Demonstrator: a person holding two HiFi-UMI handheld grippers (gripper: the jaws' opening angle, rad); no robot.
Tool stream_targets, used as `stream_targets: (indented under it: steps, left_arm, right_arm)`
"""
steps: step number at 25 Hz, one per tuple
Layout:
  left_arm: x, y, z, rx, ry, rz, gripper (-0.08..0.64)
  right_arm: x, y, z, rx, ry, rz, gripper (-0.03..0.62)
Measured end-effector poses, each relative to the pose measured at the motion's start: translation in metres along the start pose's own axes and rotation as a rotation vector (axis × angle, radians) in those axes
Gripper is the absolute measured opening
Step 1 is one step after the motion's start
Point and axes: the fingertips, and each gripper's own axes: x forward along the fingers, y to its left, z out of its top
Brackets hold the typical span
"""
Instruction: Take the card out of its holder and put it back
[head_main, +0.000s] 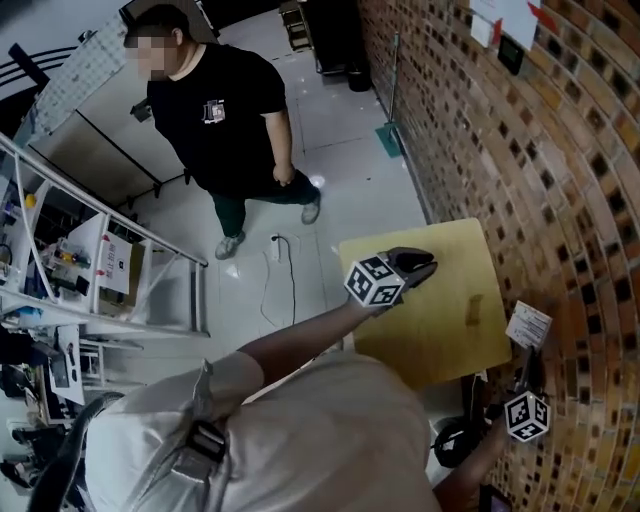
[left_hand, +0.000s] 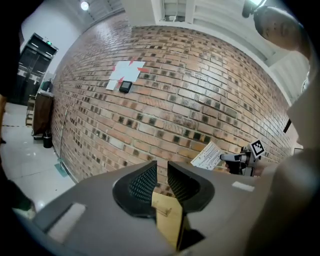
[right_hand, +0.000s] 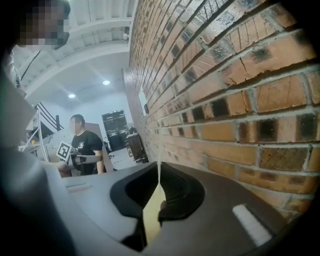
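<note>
Head view: card (head_main: 528, 324) is out of its holder, held upright just off the table's (head_main: 440, 340) 3 o'clock edge, near the brick wall (head_main: 560, 180). Right hand-held gripper (head_main: 527, 350) is clenched on its lower edge, and the right gripper view shows the card edge-on between the pads. It is probably held clear for reinsertion. Left hand-held gripper (head_main: 418, 268), released and empty, hovers over the table's 11 o'clock area, likely to steady the holder, which I cannot make out.
</note>
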Motion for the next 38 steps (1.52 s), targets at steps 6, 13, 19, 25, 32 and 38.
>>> stream_targets:
  steps: [6,13,19,25,32,38]
  left_arm:
    - [-0.015,0.001,-0.010,-0.008,0.007,0.029,0.086]
    - [-0.024,0.005,-0.018,-0.023,0.009,0.072,0.086]
    - [-0.028,0.005,-0.020,-0.027,0.015,0.089,0.086]
    - [-0.029,0.006,-0.025,-0.018,0.030,0.091,0.084]
    - [-0.011,0.002,-0.030,0.019,0.073,0.071,0.084]
    - [0.002,-0.001,-0.034,0.035,0.093,0.059,0.084]
  right_arm:
    - [0.014,0.011,-0.008,-0.016,0.027,0.043,0.014]
    - [0.024,0.009,-0.010,-0.022,0.037,0.068,0.014]
    - [0.027,0.010,-0.012,-0.033,0.049,0.072,0.014]
    - [0.043,0.012,-0.026,-0.121,0.085,0.088,0.014]
    - [0.056,-0.003,-0.045,-0.093,0.138,0.073,0.014]
    - [0.058,-0.019,-0.049,-0.101,0.150,0.053,0.014]
